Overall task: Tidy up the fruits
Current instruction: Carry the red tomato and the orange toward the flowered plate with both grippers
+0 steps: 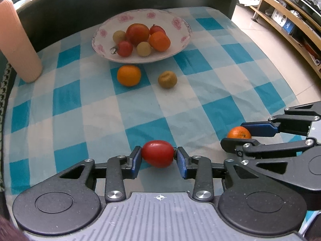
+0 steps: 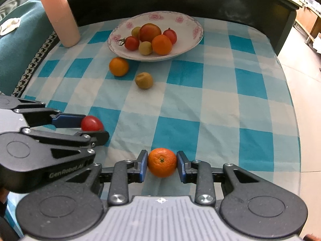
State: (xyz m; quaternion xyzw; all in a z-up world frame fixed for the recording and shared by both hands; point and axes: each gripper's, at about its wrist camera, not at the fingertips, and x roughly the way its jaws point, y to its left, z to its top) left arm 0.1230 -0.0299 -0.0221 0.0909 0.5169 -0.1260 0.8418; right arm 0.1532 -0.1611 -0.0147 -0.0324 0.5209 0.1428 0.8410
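The left gripper (image 1: 157, 156) has its blue pads pressed on either side of a red tomato (image 1: 157, 153), jaws narrowed to the fruit's width. The right gripper (image 2: 162, 162) clamps a mandarin (image 2: 162, 162) the same way — pads touching both flanks. Well ahead of both sets of jaws, on the blue checked cloth (image 2: 220, 100), lie a loose orange (image 2: 118, 66) and a brownish-green fruit (image 2: 144, 80); just beyond them sits the flowered bowl (image 2: 192, 40) — already holding six fruits. A pink cylinder (image 2: 60, 16) stands far ahead to the left.
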